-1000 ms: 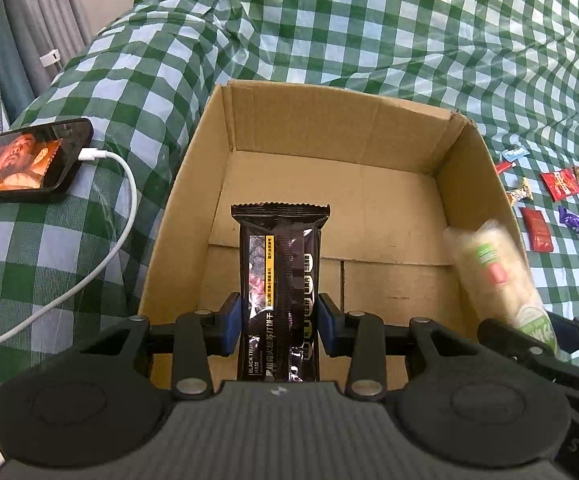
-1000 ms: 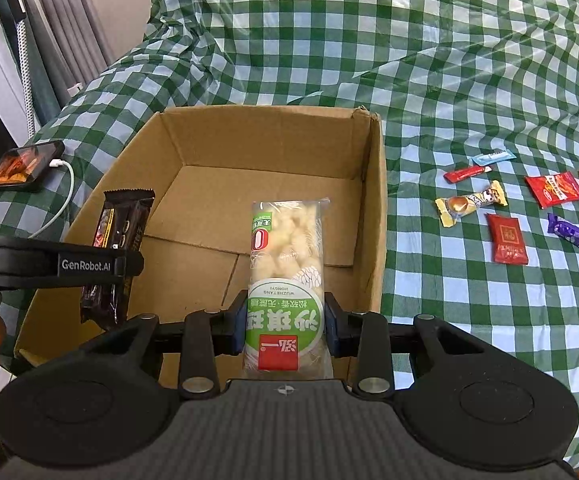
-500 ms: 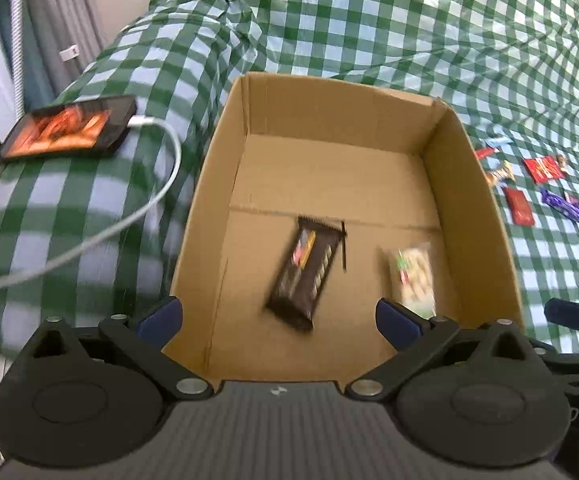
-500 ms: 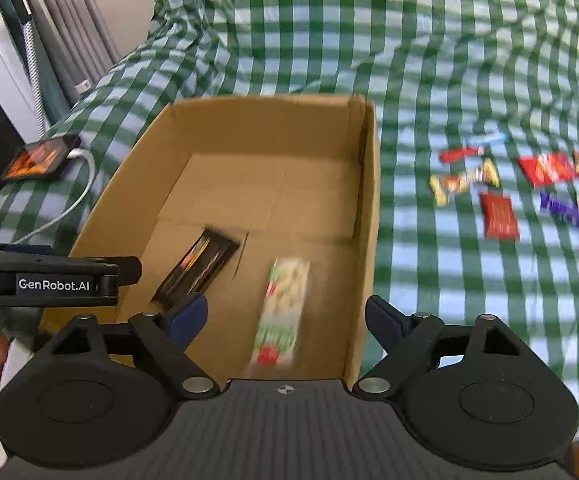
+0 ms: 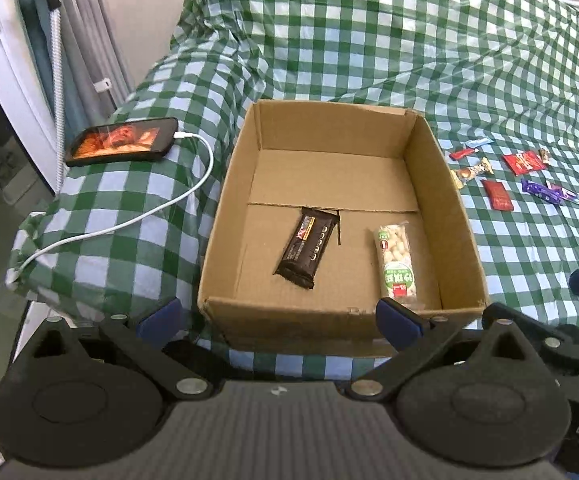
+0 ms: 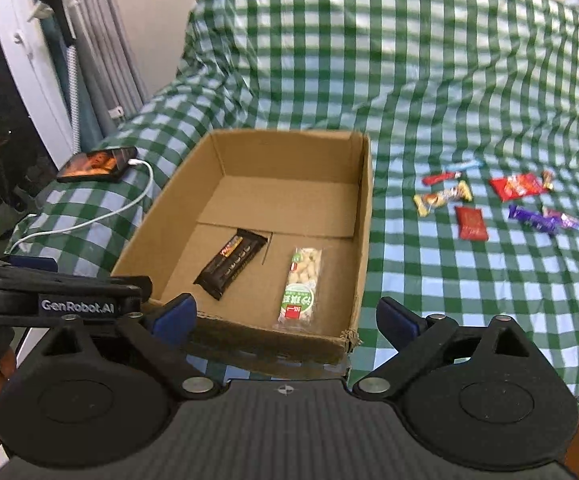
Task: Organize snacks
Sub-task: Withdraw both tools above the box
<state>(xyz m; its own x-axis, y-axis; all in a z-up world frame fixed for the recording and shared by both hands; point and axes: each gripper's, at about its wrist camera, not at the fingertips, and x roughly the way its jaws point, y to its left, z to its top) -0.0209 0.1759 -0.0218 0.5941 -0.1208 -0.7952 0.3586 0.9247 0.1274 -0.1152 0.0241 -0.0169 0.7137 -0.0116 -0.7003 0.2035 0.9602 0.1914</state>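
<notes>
Two snacks lying inside a cardboard box.
Both grippers, left gripper and right gripper, are spread wide and empty; dark bar and rice-cracker pack lie above the jaws (mid-frame).

Wrapped candies print too small to read.

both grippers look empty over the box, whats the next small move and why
Probably swing the open right gripper rightward toward the flat red square packet on the green checked cloth. The dark brown bar and clear green-labelled puffed snack pack already lie in the brown cardboard box, while small wrapped snacks remain outside it.
</notes>
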